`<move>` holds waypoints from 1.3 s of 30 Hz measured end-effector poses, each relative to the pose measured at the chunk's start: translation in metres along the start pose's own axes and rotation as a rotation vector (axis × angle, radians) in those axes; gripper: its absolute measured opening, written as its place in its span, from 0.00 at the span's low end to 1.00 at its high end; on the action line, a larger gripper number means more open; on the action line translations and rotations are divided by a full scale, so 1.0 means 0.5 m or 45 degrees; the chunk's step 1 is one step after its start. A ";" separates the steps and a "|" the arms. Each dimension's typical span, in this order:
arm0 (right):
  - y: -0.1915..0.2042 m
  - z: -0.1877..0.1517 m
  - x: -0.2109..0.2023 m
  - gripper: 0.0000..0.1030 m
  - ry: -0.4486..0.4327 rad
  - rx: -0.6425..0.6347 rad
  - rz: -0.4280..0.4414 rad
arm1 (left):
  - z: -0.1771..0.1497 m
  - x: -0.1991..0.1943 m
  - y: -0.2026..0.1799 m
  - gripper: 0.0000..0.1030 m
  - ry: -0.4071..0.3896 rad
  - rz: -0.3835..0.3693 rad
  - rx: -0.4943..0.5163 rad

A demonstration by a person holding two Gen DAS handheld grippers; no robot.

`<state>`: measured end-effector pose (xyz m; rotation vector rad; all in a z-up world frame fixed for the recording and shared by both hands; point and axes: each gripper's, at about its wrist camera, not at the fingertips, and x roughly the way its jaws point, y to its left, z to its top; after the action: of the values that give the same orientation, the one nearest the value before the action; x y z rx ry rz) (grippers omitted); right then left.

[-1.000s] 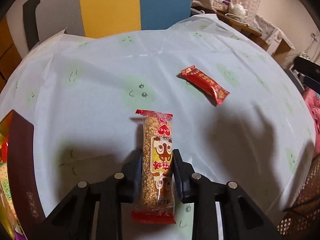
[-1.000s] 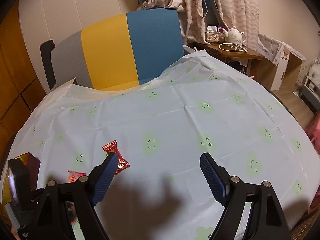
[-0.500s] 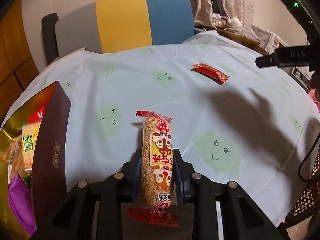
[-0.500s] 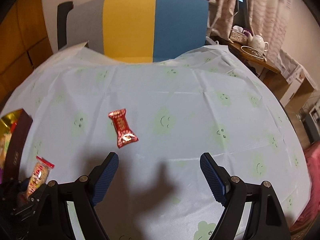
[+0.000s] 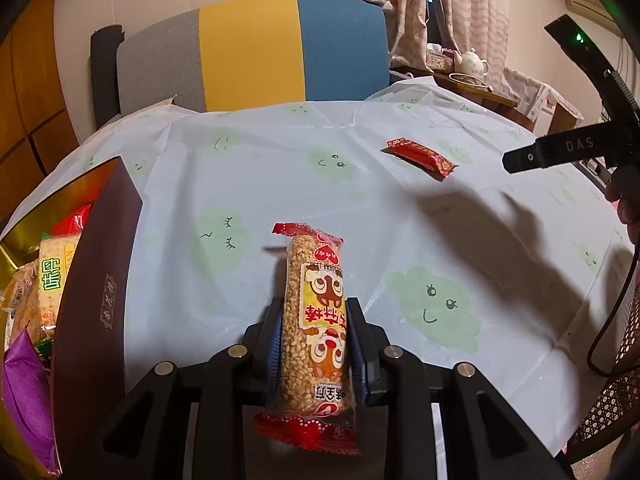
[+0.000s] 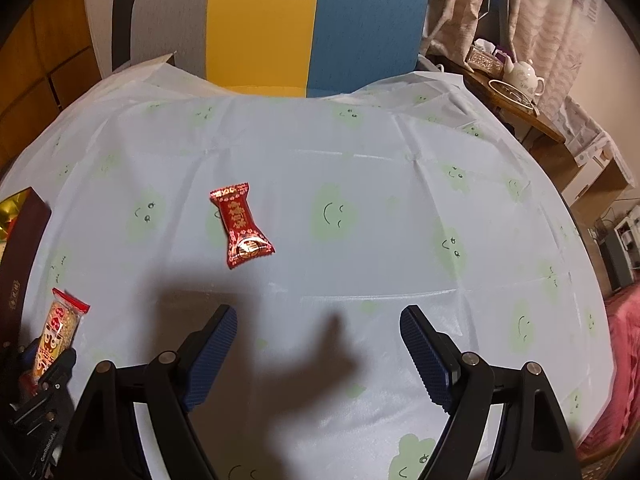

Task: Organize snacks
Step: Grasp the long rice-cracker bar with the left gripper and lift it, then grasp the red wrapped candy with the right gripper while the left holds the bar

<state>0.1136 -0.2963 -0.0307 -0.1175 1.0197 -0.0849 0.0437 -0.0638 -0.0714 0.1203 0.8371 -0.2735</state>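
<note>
Between the blue pads of the left hand-held gripper, a puffed-rice snack bar in a cartoon wrapper is clamped lengthwise above the surface, which is covered with a pale cloth printed with green smiley faces. Just to its left stands a dark box already holding several snack packets. Farther off, a red candy packet lies flat on the cloth, apart from the right hand-held gripper, whose jaws are spread wide with nothing in them.

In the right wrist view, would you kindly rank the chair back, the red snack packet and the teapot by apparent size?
1. chair back
2. red snack packet
3. teapot
The teapot sits farther away, so the last two are unsure.
</note>
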 end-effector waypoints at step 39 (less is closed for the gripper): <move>0.086 0.164 0.164 0.79 0.165 0.038 0.201 | -0.004 -0.001 0.014 0.28 -0.006 -0.047 -0.048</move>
<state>0.2271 -0.2591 -0.0633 -0.0039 1.1529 0.0368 0.0440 -0.0568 -0.0726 0.0691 0.8403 -0.2926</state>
